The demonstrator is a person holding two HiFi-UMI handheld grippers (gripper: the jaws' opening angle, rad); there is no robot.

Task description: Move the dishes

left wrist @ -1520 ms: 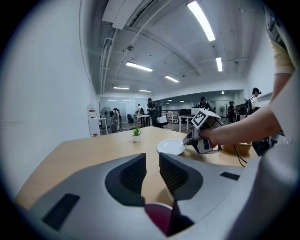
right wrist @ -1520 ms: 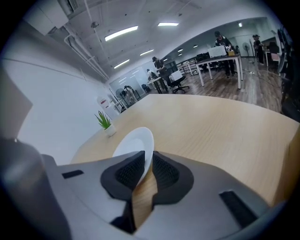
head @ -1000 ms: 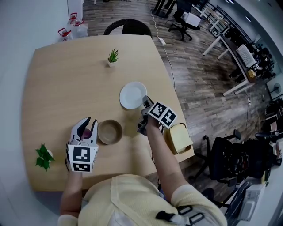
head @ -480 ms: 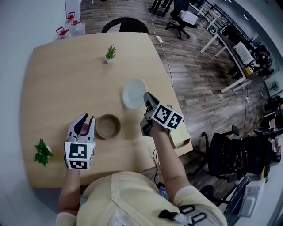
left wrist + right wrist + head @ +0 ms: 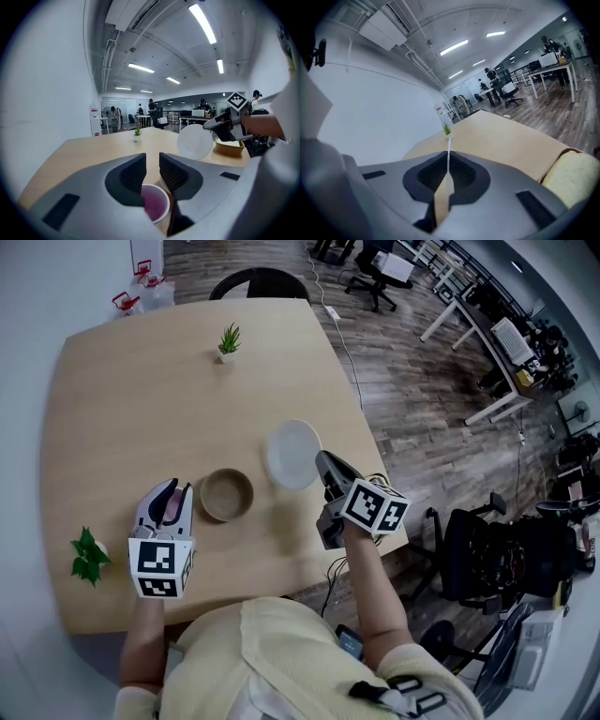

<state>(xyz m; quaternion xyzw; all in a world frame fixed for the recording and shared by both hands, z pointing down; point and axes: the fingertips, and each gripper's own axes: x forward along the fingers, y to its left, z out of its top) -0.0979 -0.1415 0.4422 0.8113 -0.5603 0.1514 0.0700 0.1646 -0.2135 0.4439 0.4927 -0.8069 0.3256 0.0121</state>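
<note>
Mid-carry: the right gripper (image 5: pixel 322 461) fingers pinched the white plate (image 5: pixel 292 454) by its edge, tilted above the surface (image 5: pixel 122 390). The left gripper (image 5: pixel 176 491) fingers held a pink cup (image 5: pixel 154 208). Next, each probably needs a level set-down.

Wood-plank floor (image 5: pixel 403 381), white wall (image 5: pixel 47 93), ceiling strip lights (image 5: pixel 204 23), perhaps white desks (image 5: pixel 553 68)
</note>
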